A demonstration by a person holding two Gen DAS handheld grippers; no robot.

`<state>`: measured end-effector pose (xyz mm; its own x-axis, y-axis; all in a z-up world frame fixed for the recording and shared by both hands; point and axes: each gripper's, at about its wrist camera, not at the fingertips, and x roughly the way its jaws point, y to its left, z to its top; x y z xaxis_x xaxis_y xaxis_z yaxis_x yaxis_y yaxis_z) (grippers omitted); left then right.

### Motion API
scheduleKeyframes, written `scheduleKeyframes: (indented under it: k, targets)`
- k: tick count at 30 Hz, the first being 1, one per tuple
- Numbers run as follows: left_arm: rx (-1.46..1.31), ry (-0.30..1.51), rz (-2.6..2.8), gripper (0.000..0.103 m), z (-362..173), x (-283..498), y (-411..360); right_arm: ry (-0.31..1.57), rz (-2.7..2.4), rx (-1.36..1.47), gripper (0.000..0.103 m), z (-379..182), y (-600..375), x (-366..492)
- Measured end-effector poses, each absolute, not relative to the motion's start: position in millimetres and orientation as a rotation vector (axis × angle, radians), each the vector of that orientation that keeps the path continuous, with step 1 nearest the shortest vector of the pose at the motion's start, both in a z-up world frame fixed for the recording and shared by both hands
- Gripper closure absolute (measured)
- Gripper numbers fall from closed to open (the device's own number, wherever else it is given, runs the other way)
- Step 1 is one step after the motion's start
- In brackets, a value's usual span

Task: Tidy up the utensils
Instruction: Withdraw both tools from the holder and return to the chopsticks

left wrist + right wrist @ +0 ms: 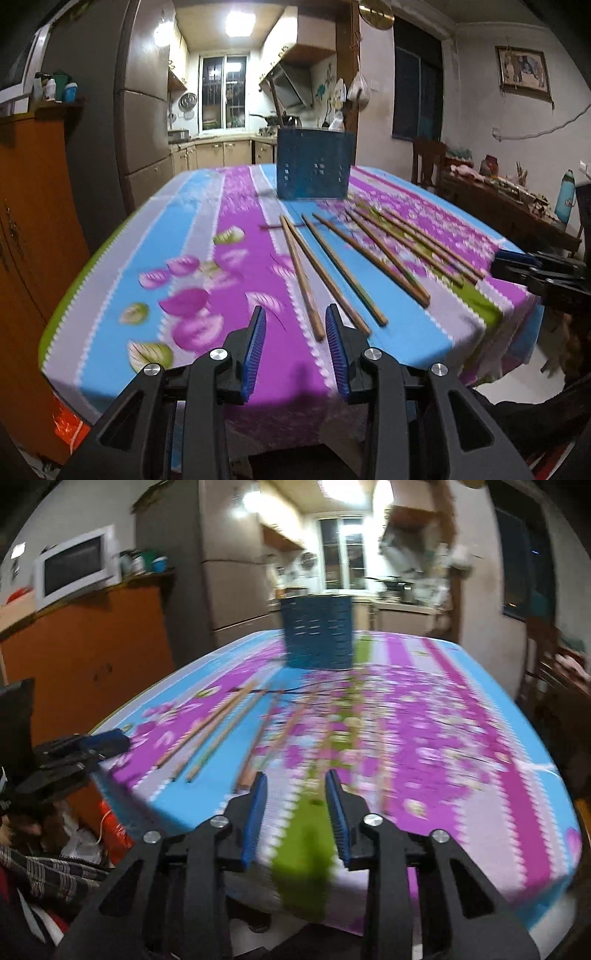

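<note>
Several wooden chopsticks [332,273] lie loose and fanned out on the flowered tablecloth [207,206], pointing toward a blue perforated utensil holder [314,166] that stands upright at the table's far side. My left gripper [295,310] hovers over the near table edge, open and empty, with the nearest chopstick's end just ahead of its right finger. In the right wrist view, which is motion-blurred, my right gripper [296,775] is open and empty above the near edge. There the chopsticks [214,731] lie ahead to its left and the holder [319,635] is straight beyond.
An orange cabinet [29,240] with a microwave [74,568] on top stands left of the table, with a fridge [144,110] behind it. A wooden chair [428,158] and a cluttered sideboard [509,199] are on the right. Each gripper shows at the other view's edge.
</note>
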<state>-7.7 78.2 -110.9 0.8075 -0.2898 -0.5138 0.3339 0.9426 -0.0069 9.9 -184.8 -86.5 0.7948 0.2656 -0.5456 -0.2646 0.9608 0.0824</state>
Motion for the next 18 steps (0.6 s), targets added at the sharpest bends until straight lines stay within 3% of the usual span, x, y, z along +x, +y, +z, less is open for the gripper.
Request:
scheduleKeyframes:
  k: [7,18]
  targets:
    - [0.029,0.533,-0.307,0.062,-110.7,-6.2,89.4,0.661,0.322,0.023,0.075,-100.2,-155.7,48.5]
    - [-0.023,0.535,-0.294,0.062,-110.4,0.2,105.0,0.722,0.293,-0.064,0.075,-110.9,-143.6,59.7]
